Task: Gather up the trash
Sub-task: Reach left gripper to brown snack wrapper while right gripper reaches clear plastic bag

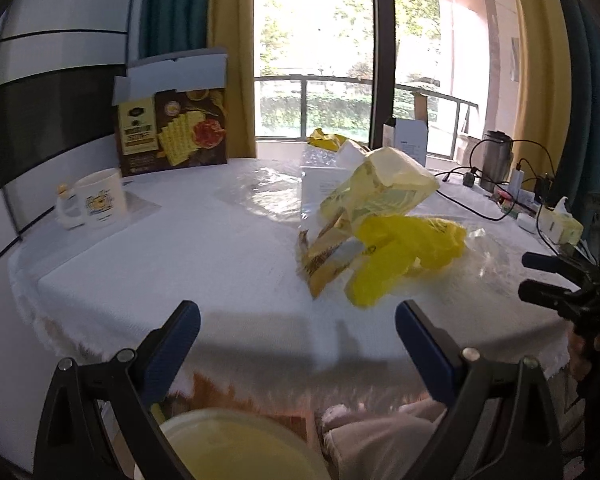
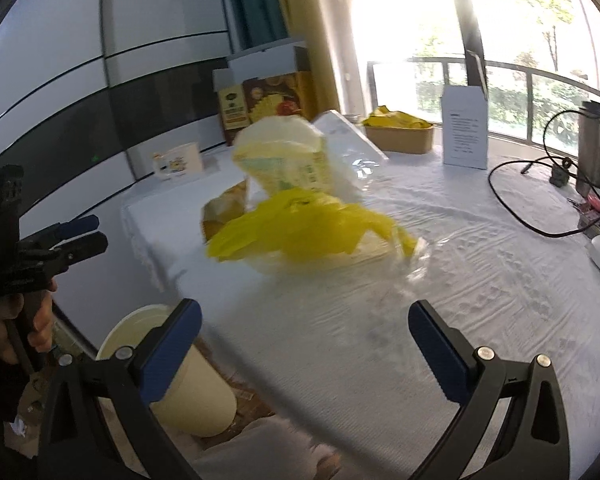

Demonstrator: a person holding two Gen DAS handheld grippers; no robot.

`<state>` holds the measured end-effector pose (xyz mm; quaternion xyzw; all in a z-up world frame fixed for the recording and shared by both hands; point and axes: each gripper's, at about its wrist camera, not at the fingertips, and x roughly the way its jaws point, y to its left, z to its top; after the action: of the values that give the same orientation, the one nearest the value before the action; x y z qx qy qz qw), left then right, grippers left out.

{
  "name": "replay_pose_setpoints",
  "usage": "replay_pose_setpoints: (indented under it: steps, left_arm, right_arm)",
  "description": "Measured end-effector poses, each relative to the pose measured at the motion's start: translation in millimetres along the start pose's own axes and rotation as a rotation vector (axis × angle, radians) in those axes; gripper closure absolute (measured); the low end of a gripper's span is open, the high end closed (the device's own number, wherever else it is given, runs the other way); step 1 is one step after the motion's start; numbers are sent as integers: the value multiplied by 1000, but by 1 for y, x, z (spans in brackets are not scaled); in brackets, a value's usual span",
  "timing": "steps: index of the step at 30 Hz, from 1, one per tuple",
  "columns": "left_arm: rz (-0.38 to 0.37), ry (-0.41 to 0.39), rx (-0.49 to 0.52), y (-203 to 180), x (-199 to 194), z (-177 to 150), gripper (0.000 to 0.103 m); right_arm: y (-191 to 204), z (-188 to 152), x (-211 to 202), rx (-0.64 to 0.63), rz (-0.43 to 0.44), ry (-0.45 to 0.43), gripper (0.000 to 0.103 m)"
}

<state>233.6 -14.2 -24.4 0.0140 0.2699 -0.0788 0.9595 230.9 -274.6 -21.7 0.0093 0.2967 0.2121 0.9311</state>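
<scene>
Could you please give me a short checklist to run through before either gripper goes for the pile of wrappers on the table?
1. Left gripper open and holding nothing: ok.
2. Right gripper open and holding nothing: ok.
3. Yellow plastic bag lies on top of the pile, unobstructed: ok.
4. Pale yellow bin stands beside the table, below its edge, mouth open: ok.
5. Black cable lies apart from the pile: ok.
6. Whether the crumpled packets are tangled with the bag: cannot tell.
</scene>
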Motion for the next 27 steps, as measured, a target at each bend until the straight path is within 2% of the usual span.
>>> replay_pose_setpoints:
  steps: [7,11,14,19,21,23,24,26,27]
  left_arm:
    - [-59,23,48,-15,60,30,5]
    - [-66,40,59,-18,84,37,5]
    - [-67,72,51,-19,101,36,17]
    - [-72,81,38,-17,112,31,33]
    - [-75,80,26,-16,114,29,44]
    - [-88,84,14,-13,116,28,54]
    - [-94,90,13,-13,117,27,58]
    - [-108,87,18,-14,117,27,62]
    - [-107,79,25,-15,116,28,63]
  right_arm:
    - [-26,11,15,75,-70,-4,0]
    - [-42,14,24,120,-161,15,1]
    - [-51,14,29,144,-196,32,1]
    - [-48,16,36,125,-220,45,2]
    - [-49,15,39,129,-224,56,12]
    - [-51,14,44,139,-229,72,35]
    - [-53,13,45,145,-227,77,38]
    - [-51,10,46,127,-234,77,57]
    - [-49,9,46,116,-241,75,63]
